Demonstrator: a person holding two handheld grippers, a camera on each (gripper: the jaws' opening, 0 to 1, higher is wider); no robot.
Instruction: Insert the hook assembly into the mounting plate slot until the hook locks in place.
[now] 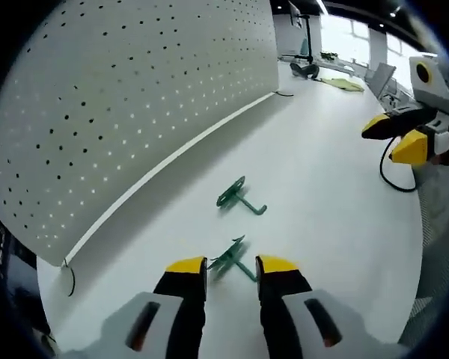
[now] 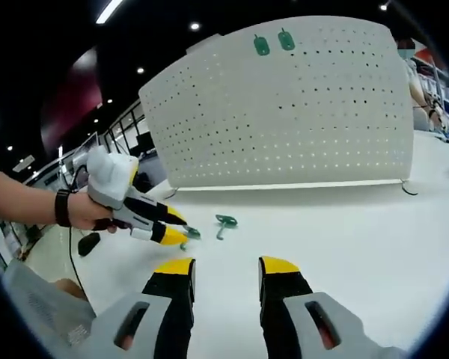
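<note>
Two green hooks lie on the white table. The nearer hook [image 1: 232, 258] [image 2: 191, 233] sits just ahead of my left gripper [image 1: 232, 265] [image 2: 176, 226], which is open with its yellow tips to either side, apart from the hook. The farther hook [image 1: 239, 196] [image 2: 226, 221] lies loose a little beyond. The white pegboard [image 1: 120, 112] [image 2: 299, 112] stands upright at the back of the table. My right gripper [image 2: 227, 266] [image 1: 389, 138] is open and holds nothing, hovering well away from both hooks.
Two green hooks [image 2: 273, 42] hang near the pegboard's top edge. A hand with a black wristband [image 2: 63, 208] holds the left gripper. A black cable [image 1: 396, 176] loops on the table near the right gripper. Office furniture stands in the far background.
</note>
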